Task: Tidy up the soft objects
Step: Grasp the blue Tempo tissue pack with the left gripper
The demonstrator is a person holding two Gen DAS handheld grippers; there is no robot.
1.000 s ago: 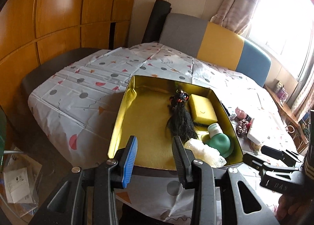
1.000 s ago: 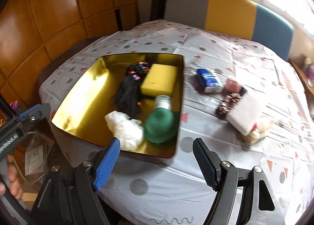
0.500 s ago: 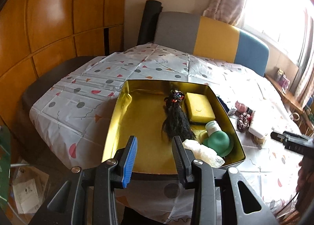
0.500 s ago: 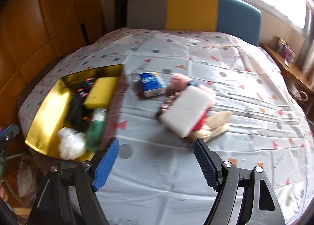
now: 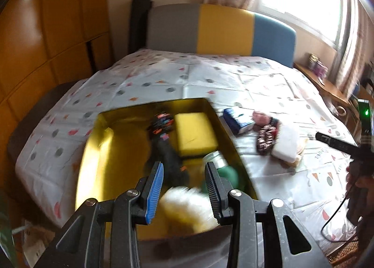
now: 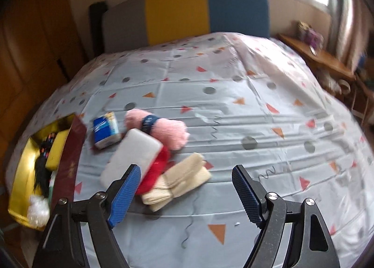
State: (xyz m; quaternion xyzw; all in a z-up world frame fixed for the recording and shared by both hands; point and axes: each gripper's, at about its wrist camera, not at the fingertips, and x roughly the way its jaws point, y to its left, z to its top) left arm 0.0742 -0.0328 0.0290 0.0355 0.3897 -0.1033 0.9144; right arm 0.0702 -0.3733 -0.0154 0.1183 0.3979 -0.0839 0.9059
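A gold tray holds a yellow sponge, a black tassel, a green bottle and a white fluffy wad. My left gripper hovers open over the tray's near end with nothing gripped. To the right of the tray lie a blue tissue pack, a pink fluffy roll, a white block, a red piece and a beige folded cloth. My right gripper hangs above the cloth, jaws opening, nothing held between them.
A patterned scrunchie lies by the white block. A chair back in grey, yellow and blue stands behind the table. Wooden panels line the left. A wooden shelf with jars stands at the right under the window.
My right gripper swung right, from over the tray to over the pile on the cloth, and its jaws widened. My left gripper shifted right along the tray's near edge.
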